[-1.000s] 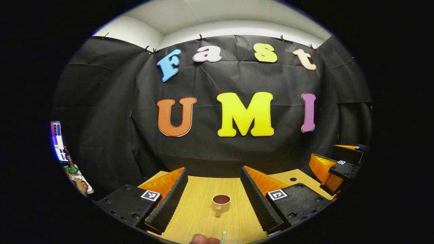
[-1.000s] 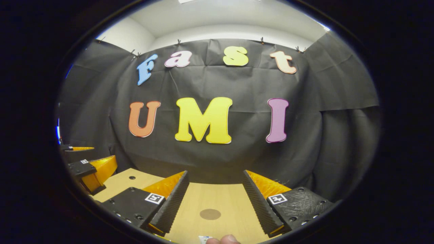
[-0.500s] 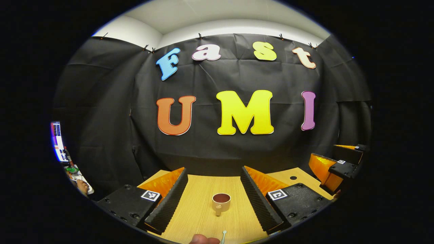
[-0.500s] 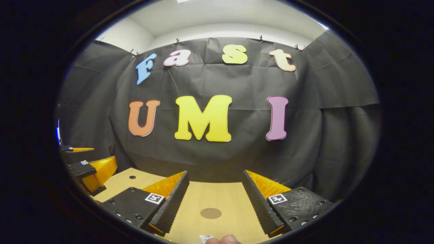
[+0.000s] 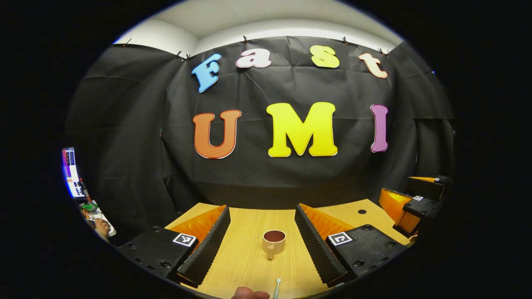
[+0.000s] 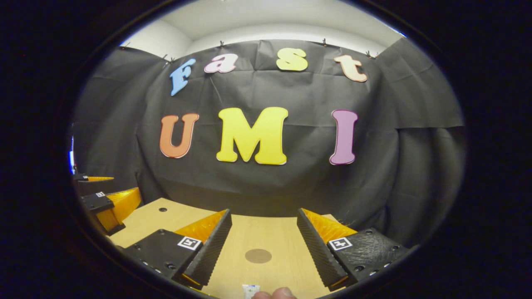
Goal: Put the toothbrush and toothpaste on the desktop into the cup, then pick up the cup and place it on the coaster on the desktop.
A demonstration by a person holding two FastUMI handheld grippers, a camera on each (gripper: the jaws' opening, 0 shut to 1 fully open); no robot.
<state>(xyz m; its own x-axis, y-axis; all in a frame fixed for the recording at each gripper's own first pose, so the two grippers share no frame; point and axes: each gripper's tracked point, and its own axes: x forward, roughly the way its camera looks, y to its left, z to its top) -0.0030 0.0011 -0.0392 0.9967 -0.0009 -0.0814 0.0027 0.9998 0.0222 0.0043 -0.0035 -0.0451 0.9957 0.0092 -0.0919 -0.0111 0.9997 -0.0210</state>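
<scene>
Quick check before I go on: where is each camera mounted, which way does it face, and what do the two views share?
Left gripper view: rides the left gripper, facing the cup and toothbrush tip; a fingertip shows below.
Right gripper view: rides the right gripper, facing the coaster; fingertips show below.
Shared: the wooden desktop, the booth wall, each other's gripper.

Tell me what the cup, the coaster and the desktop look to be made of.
Cup: likely glazed ceramic, with a smooth cream outside, a dark inside and a moulded handle facing the camera. Coaster: a thin, flat, matte brown disc; cork, felt or leather, hard to say. Desktop: light wood or wood-look laminate, with fine straight grain lines and a low sheen.
</scene>
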